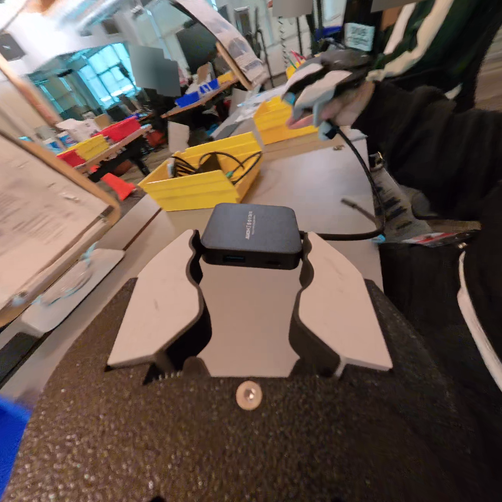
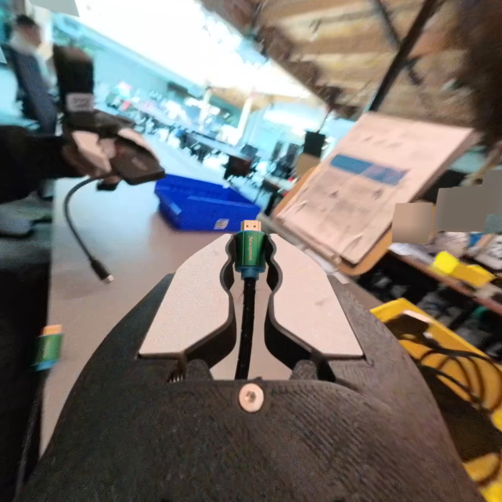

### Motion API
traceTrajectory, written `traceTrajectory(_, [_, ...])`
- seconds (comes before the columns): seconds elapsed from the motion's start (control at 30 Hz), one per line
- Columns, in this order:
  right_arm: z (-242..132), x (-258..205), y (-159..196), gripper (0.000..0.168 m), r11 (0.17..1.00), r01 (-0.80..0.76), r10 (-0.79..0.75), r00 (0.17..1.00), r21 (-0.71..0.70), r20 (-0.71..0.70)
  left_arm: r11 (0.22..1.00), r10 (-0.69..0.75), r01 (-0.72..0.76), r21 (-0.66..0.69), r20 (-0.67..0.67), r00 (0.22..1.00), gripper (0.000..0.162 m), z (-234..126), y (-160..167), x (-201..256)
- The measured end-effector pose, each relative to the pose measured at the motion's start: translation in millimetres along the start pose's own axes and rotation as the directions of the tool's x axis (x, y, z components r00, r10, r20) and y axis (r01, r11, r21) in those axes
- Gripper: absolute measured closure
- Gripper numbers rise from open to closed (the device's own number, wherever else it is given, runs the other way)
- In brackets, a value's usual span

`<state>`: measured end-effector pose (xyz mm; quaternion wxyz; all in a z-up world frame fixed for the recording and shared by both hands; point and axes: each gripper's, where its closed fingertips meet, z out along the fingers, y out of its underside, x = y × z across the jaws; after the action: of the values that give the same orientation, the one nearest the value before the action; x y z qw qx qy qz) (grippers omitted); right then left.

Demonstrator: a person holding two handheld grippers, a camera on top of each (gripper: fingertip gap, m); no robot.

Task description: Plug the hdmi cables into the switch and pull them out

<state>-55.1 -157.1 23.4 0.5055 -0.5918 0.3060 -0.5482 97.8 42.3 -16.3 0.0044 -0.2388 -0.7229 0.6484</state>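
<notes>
Grey tabletop [image 1: 312, 173] below; black switch [image 1: 251, 233] is clamped by left gripper [image 1: 251, 244], green HDMI plug [image 2: 250, 251] is pinched by right gripper [image 2: 250, 244].

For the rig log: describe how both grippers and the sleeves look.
Both grippers, left and right, look alike: rough black body, a silver screw at the centre, pale grey flat-faced fingers with wavy black inner edges. The sleeves are black.

Black switch [image 1: 251, 235] held level; green HDMI plug [image 2: 250, 251] gripped, unplugged.
</notes>
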Motion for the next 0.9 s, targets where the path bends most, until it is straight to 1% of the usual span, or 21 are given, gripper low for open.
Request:
traceTrajectory(0.03, [-11,18,-16,0.148,0.997,0.04,-0.032,0.991,0.061,-0.128,0.999,-0.025,0.024,0.037,0.018,1.0,0.091,-8,-4,-4])
traceTrajectory(0.07, [-21,31,-27,0.148,0.992,0.091,-0.069,0.972,0.088,-0.225,0.996,-0.051,0.049,0.074,0.021,0.999,0.091,-13,-6,-5])
traceTrajectory(0.13, [-39,50,-47,0.148,0.973,0.2,-0.139,0.905,0.116,-0.402,0.99,-0.086,0.081,0.116,0.037,0.996,0.091,-19,-2,-5])
traceTrajectory(0.2, [-49,62,-58,0.148,0.955,0.283,-0.207,0.857,0.094,-0.473,0.986,-0.12,0.115,0.12,0.036,0.992,0.091,-20,10,1])
traceTrajectory(0.23, [-56,76,-62,0.149,0.946,0.319,-0.236,0.8,0.057,-0.552,0.984,-0.136,0.131,0.119,0.035,0.99,0.091,-19,16,4])
traceTrajectory(0.27, [-60,89,-64,0.148,0.933,0.36,-0.282,0.746,0.009,-0.604,0.983,-0.146,0.142,0.117,0.028,0.989,0.091,-18,22,10])
traceTrajectory(0.3, [-61,104,-65,0.148,0.915,0.398,-0.343,0.693,-0.06,-0.634,0.983,-0.151,0.148,0.11,0.02,0.988,0.091,-17,26,15])
traceTrajectory(0.33, [-66,123,-67,0.148,0.886,0.44,-0.413,0.609,-0.145,-0.677,0.983,-0.154,0.152,0.102,0.017,0.988,0.091,-15,31,19])
traceTrajectory(0.37, [-68,140,-69,0.148,0.856,0.471,-0.475,0.549,-0.216,-0.688,0.983,-0.157,0.155,0.095,0.013,0.987,0.091,-15,34,23])
traceTrajectory(0.4, [-63,152,-70,0.148,0.838,0.487,-0.515,0.556,-0.246,-0.653,0.982,-0.163,0.162,0.093,0.006,0.987,0.091,-15,36,26])
traceTrajectory(0.43, [-58,164,-71,0.148,0.833,0.493,-0.531,0.583,-0.252,-0.614,0.981,-0.169,0.168,0.096,0.003,0.986,0.091,-16,37,28])
traceTrajectory(0.5, [-52,191,-76,0.148,0.813,0.507,-0.566,0.577,-0.285,-0.588,0.979,-0.176,0.175,0.103,0.007,0.984,0.091,-19,38,29])
traceTrajectory(0.53, [-46,204,-72,0.148,0.811,0.5,-0.577,0.602,-0.303,-0.553,0.978,-0.183,0.181,0.108,0.005,0.983,0.091,-21,39,30])
traceTrajectory(0.57, [-36,211,-65,0.148,0.813,0.498,-0.579,0.646,-0.301,-0.498,0.975,-0.192,0.19,0.116,0.004,0.981,0.091,-23,40,30])
traceTrajectory(0.63, [-20,229,-55,0.148,0.811,0.506,-0.584,0.671,-0.294,-0.456,0.969,-0.211,0.209,0.133,0.002,0.978,0.091,-26,41,29])
traceTrajectory(0.7, [-3,243,-33,0.148,0.814,0.479,-0.579,0.718,-0.33,-0.386,0.964,-0.23,0.228,0.139,-0.003,0.973,0.091,-27,44,30])
traceTrajectory(0.77, [9,250,-17,0.148,0.806,0.476,-0.582,0.746,-0.352,-0.322,0.96,-0.243,0.241,0.141,-0.002,0.97,0.091,-27,46,29])
traceTrajectory(0.8, [16,252,-5,0.148,0.793,0.471,-0.585,0.766,-0.387,-0.267,0.96,-0.244,0.242,0.142,-0.003,0.97,0.091,-27,46,30])
traceTrajectory(0.83, [21,257,8,0.148,0.746,0.487,-0.623,0.751,-0.454,-0.218,0.96,-0.242,0.24,0.144,-0.005,0.97,0.091,-27,45,30])
traceTrajectory(0.87, [22,265,20,0.147,0.667,0.513,-0.681,0.715,-0.54,-0.162,0.96,-0.239,0.237,0.147,-0.005,0.971,0.091,-28,44,30])
traceTrajectory(0.9, [22,268,33,0.147,0.599,0.529,-0.703,0.707,-0.601,-0.079,0.961,-0.236,0.234,0.149,-0.006,0.972,0.091,-29,43,31])
